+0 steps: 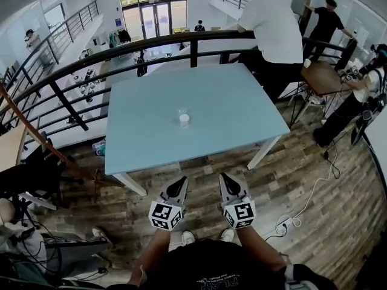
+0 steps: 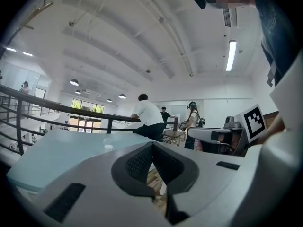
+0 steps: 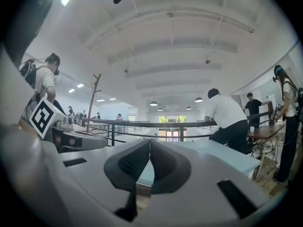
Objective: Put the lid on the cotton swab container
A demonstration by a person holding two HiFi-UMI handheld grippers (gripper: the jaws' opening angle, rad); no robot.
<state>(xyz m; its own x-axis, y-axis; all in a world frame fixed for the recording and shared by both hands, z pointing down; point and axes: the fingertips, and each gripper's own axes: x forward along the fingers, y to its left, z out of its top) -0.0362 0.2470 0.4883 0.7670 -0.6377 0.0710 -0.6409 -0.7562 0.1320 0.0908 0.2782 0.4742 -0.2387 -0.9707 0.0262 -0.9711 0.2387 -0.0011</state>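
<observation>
Cotton swab container [image 1: 184,119] stands near the middle of the pale blue table [image 1: 139,132], a small white thing with a clear part touching or just behind it; it is too small to tell lid from body. In the left gripper view it shows as a small pale cup shape [image 2: 108,144] on the table top, beyond the jaws. Nothing else lies on the table. Both grippers hang off the table's near edge, over the wood floor [image 1: 290,186], well apart from the container and pointing toward it. The left gripper [image 1: 181,180] has its jaws pressed together at the tips with nothing between them, and the right gripper [image 1: 223,177] is likewise closed tight and empty. Behind the table's far edge runs a dark railing [image 1: 121,48], and a person in a white shirt [image 1: 275,29] leans on it.
</observation>
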